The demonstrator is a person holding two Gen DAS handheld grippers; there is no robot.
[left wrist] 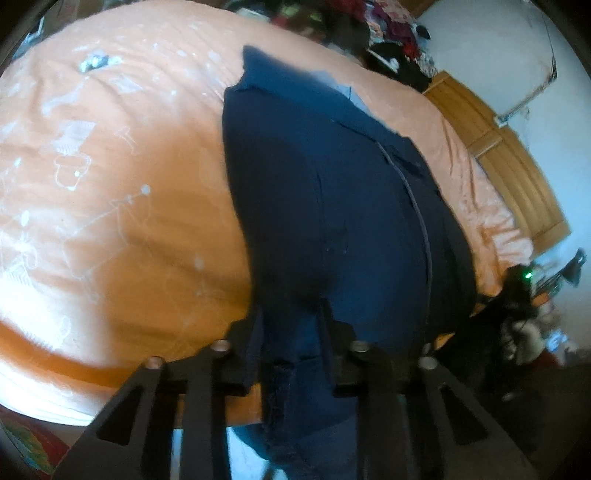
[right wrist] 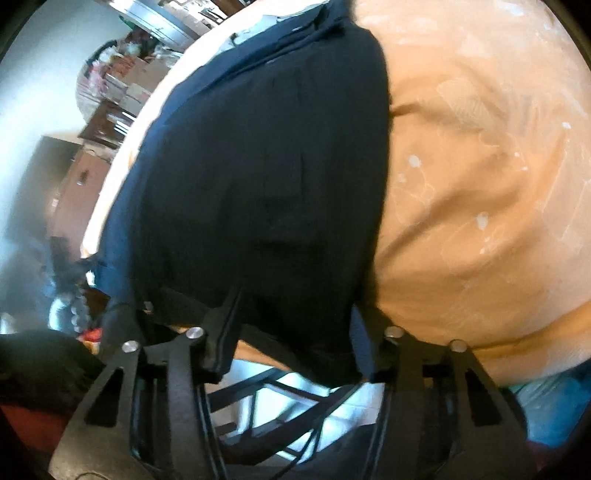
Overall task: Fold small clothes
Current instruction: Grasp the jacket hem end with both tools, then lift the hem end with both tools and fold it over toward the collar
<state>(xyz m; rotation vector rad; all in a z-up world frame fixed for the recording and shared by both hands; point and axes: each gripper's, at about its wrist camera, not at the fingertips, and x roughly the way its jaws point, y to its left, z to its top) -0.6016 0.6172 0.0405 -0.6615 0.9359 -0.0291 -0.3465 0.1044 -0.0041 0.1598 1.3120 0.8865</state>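
Note:
A dark navy garment (left wrist: 332, 206) lies lengthwise on an orange bedsheet (left wrist: 110, 206), folded into a long strip, with its near end hanging over the bed's edge. In the left wrist view my left gripper (left wrist: 291, 332) has its fingers close together, with the garment's near end pinched between them. In the right wrist view the same garment (right wrist: 258, 166) fills the middle. My right gripper (right wrist: 295, 343) stands with its fingers wide apart on either side of the hanging hem. Part of the left gripper (right wrist: 159, 302) shows at the garment's near left corner.
The sheet (right wrist: 480, 184) is bare to the right of the garment. A wooden bed frame (left wrist: 509, 173) runs along the far side. A pile of clothes (left wrist: 391, 33) sits at the head end. Furniture and clutter (right wrist: 110, 110) stand beyond the bed, and floor shows below its edge.

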